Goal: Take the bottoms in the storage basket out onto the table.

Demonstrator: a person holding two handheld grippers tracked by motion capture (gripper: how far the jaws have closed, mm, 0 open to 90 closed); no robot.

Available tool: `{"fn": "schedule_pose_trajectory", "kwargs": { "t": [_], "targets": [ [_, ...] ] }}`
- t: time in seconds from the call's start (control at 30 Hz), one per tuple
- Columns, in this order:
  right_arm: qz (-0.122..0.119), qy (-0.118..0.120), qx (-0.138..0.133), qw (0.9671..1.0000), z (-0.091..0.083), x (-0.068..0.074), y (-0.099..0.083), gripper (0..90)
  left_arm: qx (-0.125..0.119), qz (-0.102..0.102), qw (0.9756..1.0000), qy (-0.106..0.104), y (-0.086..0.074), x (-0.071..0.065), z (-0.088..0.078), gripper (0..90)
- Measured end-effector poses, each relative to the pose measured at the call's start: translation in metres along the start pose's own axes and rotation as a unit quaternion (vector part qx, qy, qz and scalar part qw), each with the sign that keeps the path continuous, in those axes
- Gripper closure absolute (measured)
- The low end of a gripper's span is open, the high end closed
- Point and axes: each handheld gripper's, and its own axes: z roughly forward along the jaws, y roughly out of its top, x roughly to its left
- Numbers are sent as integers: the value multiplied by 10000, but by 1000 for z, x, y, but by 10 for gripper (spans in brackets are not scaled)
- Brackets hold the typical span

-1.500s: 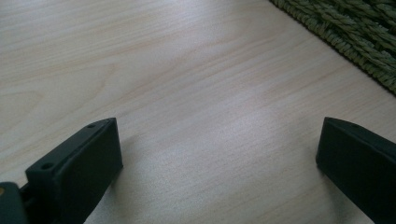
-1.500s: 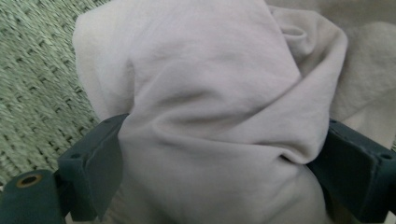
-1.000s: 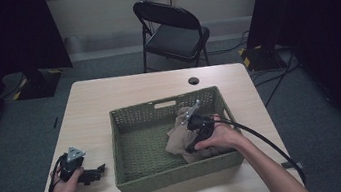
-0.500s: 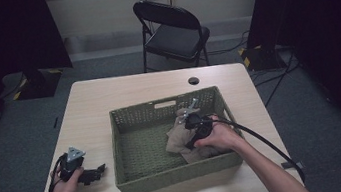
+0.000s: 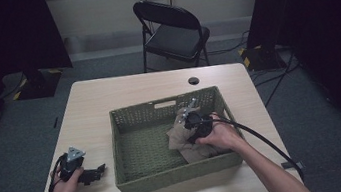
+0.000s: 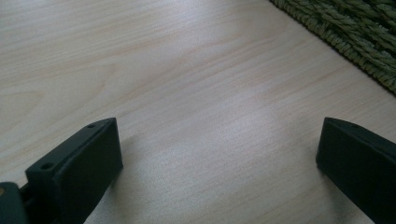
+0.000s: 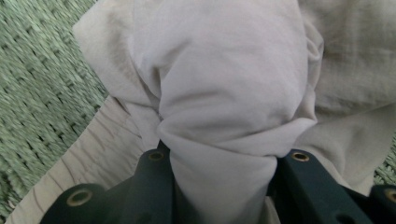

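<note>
Beige cloth (image 7: 224,107) bunches between the just-closing right gripper (image 5: 193,123) jaws, hiding their tips inside the basket (image 5: 135,181); left gripper (image 6: 219,163) gapes empty.

Woven basket (image 5: 135,181) sits mid-table; its walls block any level approach, entry from above only. Basket's left half bare; right half taken by crumpled beige cloth (image 5: 185,144) and right gripper (image 5: 193,123). Open tabletop (image 5: 93,97) left and behind (left gripper (image 5: 91,174) occupies near-left corner). Black grommet (image 5: 193,80) behind basket.
</note>
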Motion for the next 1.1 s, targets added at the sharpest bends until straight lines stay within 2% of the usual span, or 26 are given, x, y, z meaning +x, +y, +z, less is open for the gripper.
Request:
{"fn": "schedule_pose_trajectory", "kwargs": {
  "t": [0.1,0.17,0.27,0.43,0.47,0.53,0.63,0.7,0.73,0.8,0.9,1.03,1.07,1.1],
  "targets": [
    [129,60,-205,9997,-7,-2,-1,680,0,3,10000,-5,0,0,0,0],
    [132,85,-254,9996,-9,-3,-1,681,1,3,10000,-6,0,0,0,0],
    [169,63,-512,9985,-18,-3,-3,684,1,5,10000,-5,0,0,0,0],
    [275,130,-911,9954,-30,-2,-7,686,0,0,10000,0,0,0,0,0],
    [363,140,-1170,9924,-36,-4,-10,687,1,4,10000,-5,0,0,0,0],
    [381,147,-1237,9915,-39,-4,-10,687,1,3,10000,-6,0,0,0,0],
    [477,165,-1631,9853,-51,-6,-14,688,1,4,10000,-6,0,0,0,0],
    [495,154,-1707,9840,-55,-5,-13,688,0,3,10000,-5,0,0,0,0],
    [492,147,-1852,9814,-61,-3,-14,689,1,4,10000,-5,0,0,0,0],
    [484,161,-1893,9806,-63,-3,-14,688,0,3,10000,-5,0,0,0,0],
    [488,78,-2078,9769,-71,0,-13,689,0,2,10000,-6,0,0,0,0],
    [577,70,-2383,9695,-80,-2,-15,689,1,0,10000,0,0,0,0,0],
    [628,105,-2519,9657,-84,-4,-16,689,2,5,10000,-6,0,0,0,0],
    [628,105,-2519,9657,-84,-4,-16,689,2,5,10000,-6,0,0,0,0]
  ]
}}
